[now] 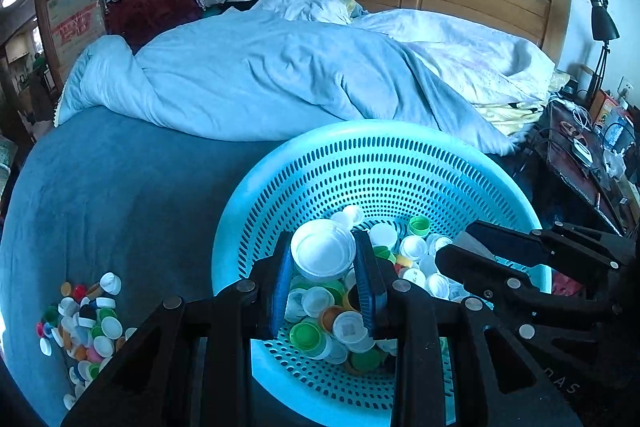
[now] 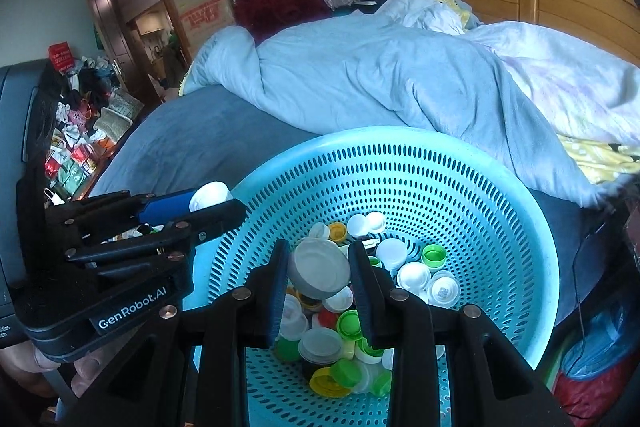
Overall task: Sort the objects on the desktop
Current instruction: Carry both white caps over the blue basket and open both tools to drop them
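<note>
Left tool [image 1: 323, 281]: clamped on white lid [image 1: 323, 254] over basket [image 1: 256, 183] | Right tool [image 2: 319, 289]: you grip grey-white lid [image 2: 320, 268] there too | Risk: tilted lids may slip, missing the bed's near-left cap pile [image 1: 86, 327].

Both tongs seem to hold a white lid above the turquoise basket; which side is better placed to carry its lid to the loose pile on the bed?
Probably left. The left tongs grip a white lid over the basket, and the pile of caps lies on their outer side. The right tongs, gripping a grey-white lid, would have to cross them.
</note>
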Available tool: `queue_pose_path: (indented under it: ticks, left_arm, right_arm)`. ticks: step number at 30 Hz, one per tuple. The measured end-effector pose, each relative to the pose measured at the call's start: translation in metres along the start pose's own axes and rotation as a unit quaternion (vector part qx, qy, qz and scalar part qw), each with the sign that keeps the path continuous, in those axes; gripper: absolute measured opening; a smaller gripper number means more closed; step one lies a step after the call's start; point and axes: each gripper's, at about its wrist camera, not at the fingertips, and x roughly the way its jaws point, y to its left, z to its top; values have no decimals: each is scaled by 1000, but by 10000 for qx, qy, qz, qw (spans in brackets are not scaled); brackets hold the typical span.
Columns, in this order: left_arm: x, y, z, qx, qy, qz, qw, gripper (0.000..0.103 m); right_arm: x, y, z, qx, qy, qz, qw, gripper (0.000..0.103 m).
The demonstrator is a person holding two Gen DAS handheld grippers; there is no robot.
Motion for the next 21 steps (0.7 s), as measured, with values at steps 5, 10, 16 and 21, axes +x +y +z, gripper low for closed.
queue_pose_path:
  ticks: [5, 10, 16, 21]
  left_arm:
    - [-5, 5, 0, -145, -155, 268, 9994, 53]
    - [-6, 4, -1, -132, -156, 327, 9993, 54]
    - [-8, 8, -4, -203, -165, 341, 9991, 54]
    - [-12, 15, -6, -263, -182, 336, 9989, 54]
  right_arm:
    - [-3, -6, -3, 112, -84, -119, 9998, 70]
    - [-4, -6, -7, 127, -78, -137, 9998, 73]
    - [-5, 0, -8, 100, -82, -123, 9998, 74]
    - [-5, 8, -8, 55, -84, -121, 9999, 78]
